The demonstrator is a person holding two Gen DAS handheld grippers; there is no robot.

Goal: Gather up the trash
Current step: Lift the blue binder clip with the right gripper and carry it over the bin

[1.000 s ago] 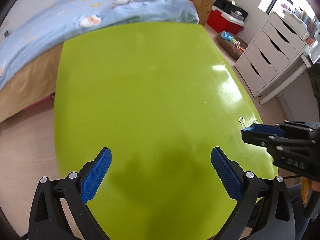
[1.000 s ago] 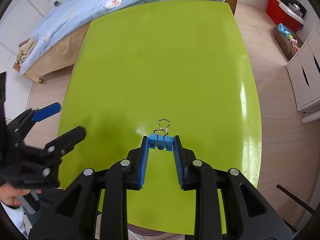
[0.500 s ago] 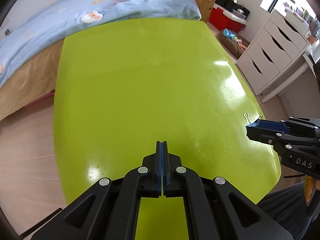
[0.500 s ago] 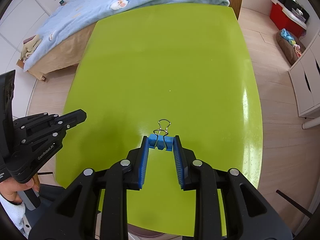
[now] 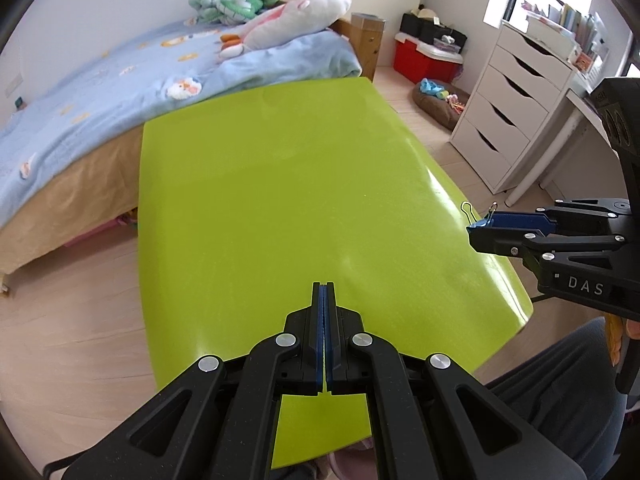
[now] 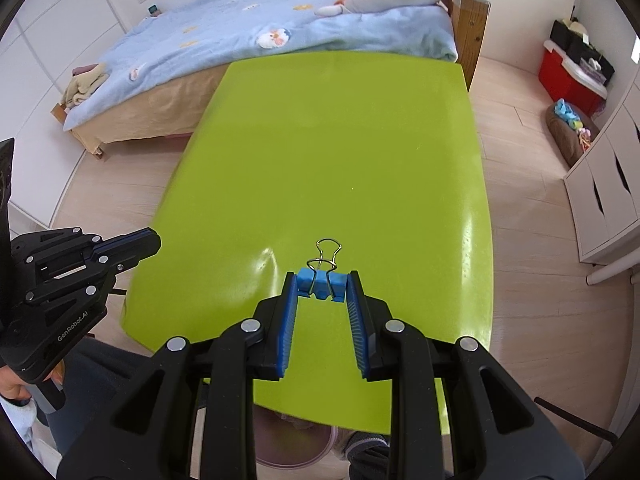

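My right gripper point(image 6: 322, 286) is shut on a blue binder clip point(image 6: 321, 280) with silver wire handles and holds it in the air over the near part of the green table point(image 6: 340, 152). The clip also shows in the left wrist view point(image 5: 478, 220), at the tip of the right gripper point(image 5: 480, 232). My left gripper point(image 5: 324, 292) is shut with nothing between its pads, over the table's near edge. It shows at the left in the right wrist view point(image 6: 154, 242).
A bed point(image 5: 100, 92) with a blue blanket and plush toys stands behind the table. A white drawer unit point(image 5: 508, 108), a red bin point(image 5: 420, 58) and a pet bed point(image 5: 440, 100) stand at the right. A pink round container point(image 6: 288, 446) sits under the table's near edge.
My left gripper went from wide open to shut, empty. Both grippers have risen and tilted up, so more of the room shows. The right gripper still holds the clip.
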